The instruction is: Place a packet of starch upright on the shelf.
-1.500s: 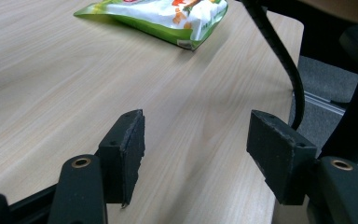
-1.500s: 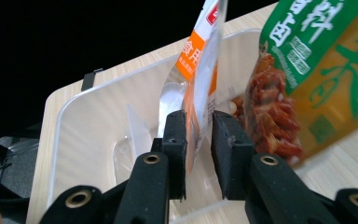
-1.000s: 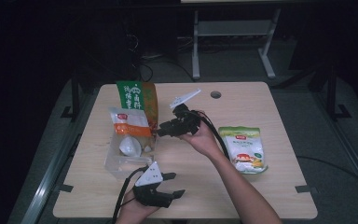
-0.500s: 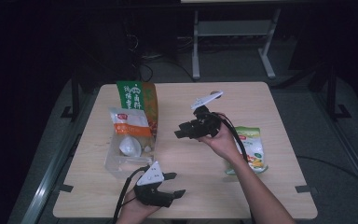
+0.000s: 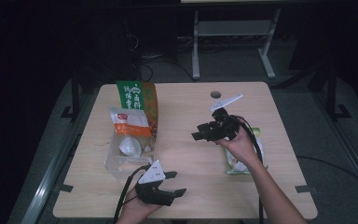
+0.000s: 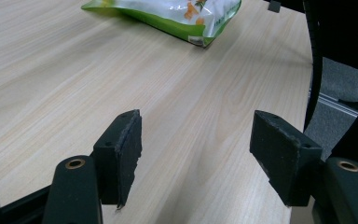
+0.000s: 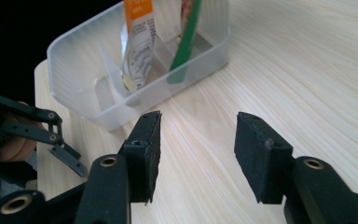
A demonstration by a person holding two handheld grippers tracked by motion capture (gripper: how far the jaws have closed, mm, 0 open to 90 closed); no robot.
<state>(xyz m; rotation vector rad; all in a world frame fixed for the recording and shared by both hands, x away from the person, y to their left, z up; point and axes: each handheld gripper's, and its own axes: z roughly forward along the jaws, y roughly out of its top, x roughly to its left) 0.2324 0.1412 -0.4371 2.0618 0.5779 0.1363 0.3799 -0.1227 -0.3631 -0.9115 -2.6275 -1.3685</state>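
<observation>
High view: the light wooden desk (image 5: 186,107) carries a clear plastic bin (image 5: 121,163) at about nine o'clock from its middle. In the bin stand a tall green and orange snack bag (image 5: 140,100) and a white and orange packet (image 5: 129,122), with a small white pouch (image 5: 130,147) beside them. The right tool (image 5: 200,135) hovers over the middle of the desk, pointing toward nine o'clock, nothing in it. Under that hand, toward four o'clock, lies a flat green and white snack pouch (image 5: 240,163). The left tool (image 5: 175,183) rests at six o'clock near the desk's edge, just beside the bin, released.

Left gripper view: the two black jaws stand wide apart over bare wood, gripping nothing; the green and white snack pouch (image 6: 177,14) lies at twelve o'clock, well apart.

Right gripper view: the jaws have just been opening and nothing sits between them. The clear plastic bin (image 7: 98,107) is at eleven o'clock, near the pads, with the packets upright inside. The left tool (image 7: 51,135) shows at nine o'clock.
</observation>
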